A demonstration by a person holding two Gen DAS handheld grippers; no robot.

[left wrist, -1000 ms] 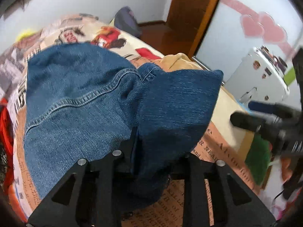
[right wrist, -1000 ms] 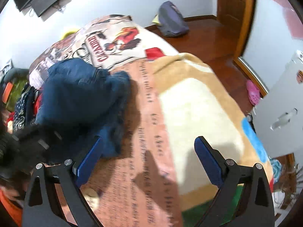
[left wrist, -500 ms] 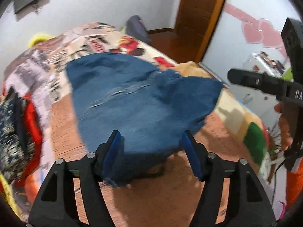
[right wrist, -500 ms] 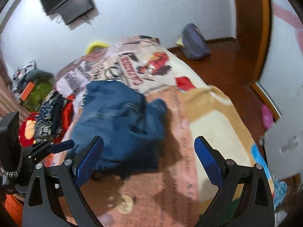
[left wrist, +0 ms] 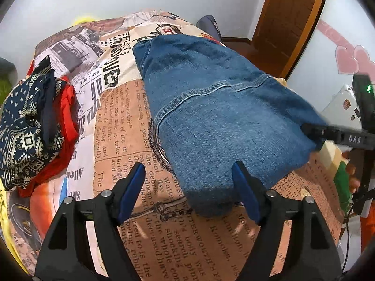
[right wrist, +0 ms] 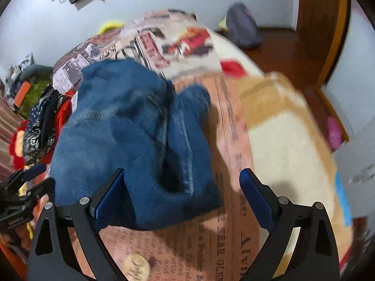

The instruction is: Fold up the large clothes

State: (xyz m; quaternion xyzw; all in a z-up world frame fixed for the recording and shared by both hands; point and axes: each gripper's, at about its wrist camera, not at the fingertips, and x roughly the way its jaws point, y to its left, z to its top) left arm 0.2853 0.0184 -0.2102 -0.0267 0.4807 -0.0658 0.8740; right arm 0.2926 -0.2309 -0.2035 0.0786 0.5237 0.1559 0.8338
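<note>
A pair of blue jeans (left wrist: 218, 117) lies folded in a bundle on a bed with a newspaper-print blanket (left wrist: 121, 121); it also shows in the right wrist view (right wrist: 131, 135). My left gripper (left wrist: 187, 182) is open and empty at the near edge of the bundle. My right gripper (right wrist: 182, 192) is open and empty, its left finger over the jeans' near edge. The right gripper's fingers (left wrist: 335, 135) show at the jeans' right edge in the left wrist view. The left gripper (right wrist: 25, 182) shows at the far left of the right wrist view.
A heap of dark patterned and red clothes (left wrist: 32, 126) lies at the bed's left side. A grey bag (right wrist: 243, 30) sits on the wooden floor by a brown door (left wrist: 290, 18). A white appliance (left wrist: 344, 107) stands to the right of the bed.
My left gripper has let go of the jeans, opened and drawn back. The jeans have dropped flat onto the bed. My right gripper has moved closer to the bundle.
</note>
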